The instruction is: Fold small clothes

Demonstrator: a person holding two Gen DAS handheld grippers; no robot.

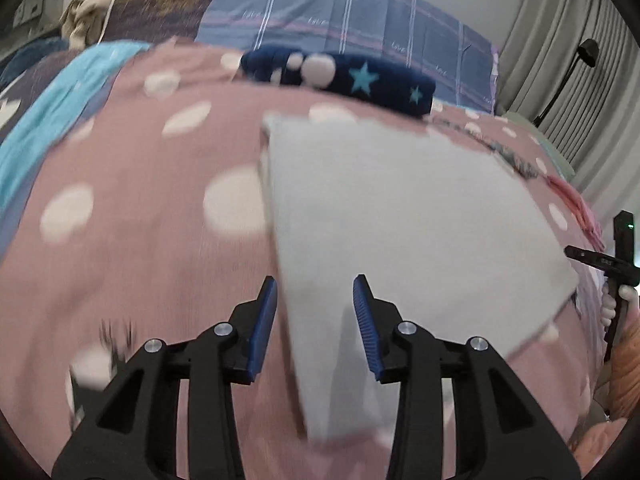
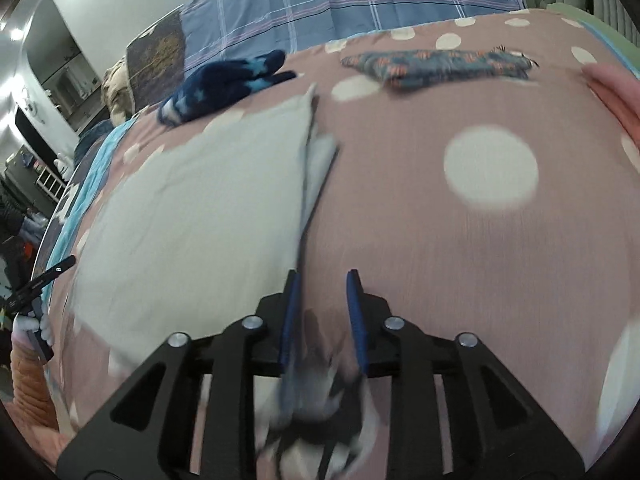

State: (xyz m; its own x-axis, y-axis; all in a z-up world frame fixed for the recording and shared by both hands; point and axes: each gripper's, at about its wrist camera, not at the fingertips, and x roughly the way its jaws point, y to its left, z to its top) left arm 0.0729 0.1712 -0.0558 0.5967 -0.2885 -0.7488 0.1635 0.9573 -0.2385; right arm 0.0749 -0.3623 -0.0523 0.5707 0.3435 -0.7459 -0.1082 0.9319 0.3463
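A pale grey folded garment (image 1: 400, 232) lies flat on the pink polka-dot bedspread (image 1: 140, 240). My left gripper (image 1: 316, 288) is open, its blue pads (image 1: 264, 320) standing either side of the garment's near left corner, not closed on it. In the right wrist view the same garment (image 2: 192, 208) lies to the left. My right gripper (image 2: 320, 280) is open and empty, just right of the garment's near right edge, over bare bedspread (image 2: 460, 260).
A navy star-print cloth (image 1: 348, 78) lies beyond the garment. A patterned blue folded piece (image 2: 436, 64) and a pink cloth (image 2: 616, 92) lie at the far right. A blue plaid duvet (image 1: 352, 16) and curtains (image 1: 560, 40) stand behind.
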